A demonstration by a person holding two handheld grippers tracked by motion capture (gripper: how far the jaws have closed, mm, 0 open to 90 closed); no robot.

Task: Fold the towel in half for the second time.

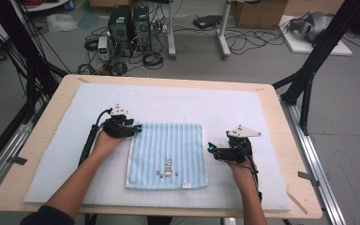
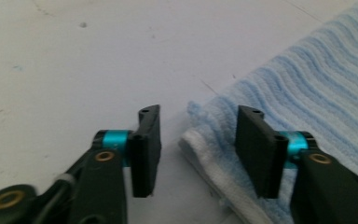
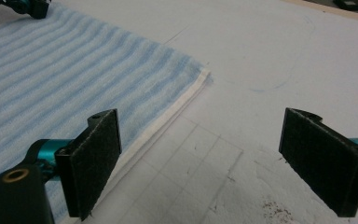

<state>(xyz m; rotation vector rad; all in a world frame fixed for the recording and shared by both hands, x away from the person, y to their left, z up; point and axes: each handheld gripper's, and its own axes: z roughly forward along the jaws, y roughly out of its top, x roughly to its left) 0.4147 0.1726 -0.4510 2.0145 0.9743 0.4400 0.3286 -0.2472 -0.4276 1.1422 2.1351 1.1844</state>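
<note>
- Towel (image 2: 307, 84) corner sits between my left gripper's (image 2: 198, 149) half-parted jaws; contact unclear.
- Right gripper (image 3: 200, 158) gapes wide beside towel edge, lower frame, tips cropped.

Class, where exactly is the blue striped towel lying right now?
In the high view the blue striped towel lies flat, mid-mat, between the left gripper at its far left corner and the right gripper beside its right edge.
</note>
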